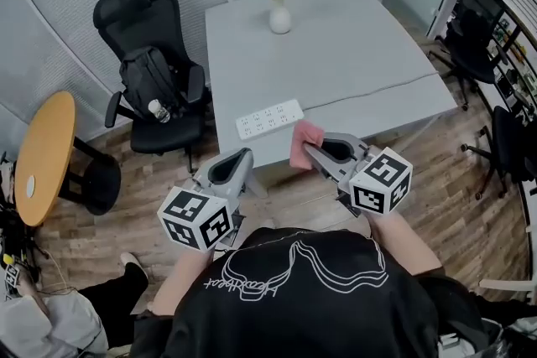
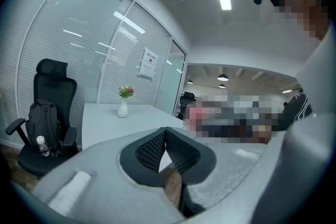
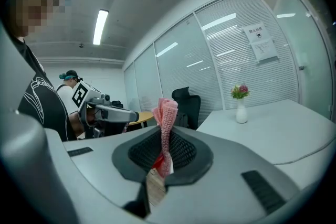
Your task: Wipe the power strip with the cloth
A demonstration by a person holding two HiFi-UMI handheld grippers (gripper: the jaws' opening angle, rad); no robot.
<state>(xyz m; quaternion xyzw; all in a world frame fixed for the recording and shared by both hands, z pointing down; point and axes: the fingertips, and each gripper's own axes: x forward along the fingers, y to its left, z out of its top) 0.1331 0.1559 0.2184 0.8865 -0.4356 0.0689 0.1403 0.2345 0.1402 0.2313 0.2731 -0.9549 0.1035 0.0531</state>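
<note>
The right gripper [image 1: 309,148] and the left gripper [image 1: 246,155] hang side by side at the near edge of the grey table [image 1: 336,54]. Only the head view shows the white power strip [image 1: 268,119] lying flat by that edge (both gripper views miss it). The right gripper's own view shows its jaws clamped on the bunched pink cloth [image 3: 166,118], which sticks up past the tips. The left's pads meet on nothing, a closure hard to make out from above.

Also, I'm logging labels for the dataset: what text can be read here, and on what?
"heartbeat", probably: upside-down script on the shirt.
Wall notice: too small to read.
Marker cubes: square code patterns, no words.
Power strip: no print legible.
</note>
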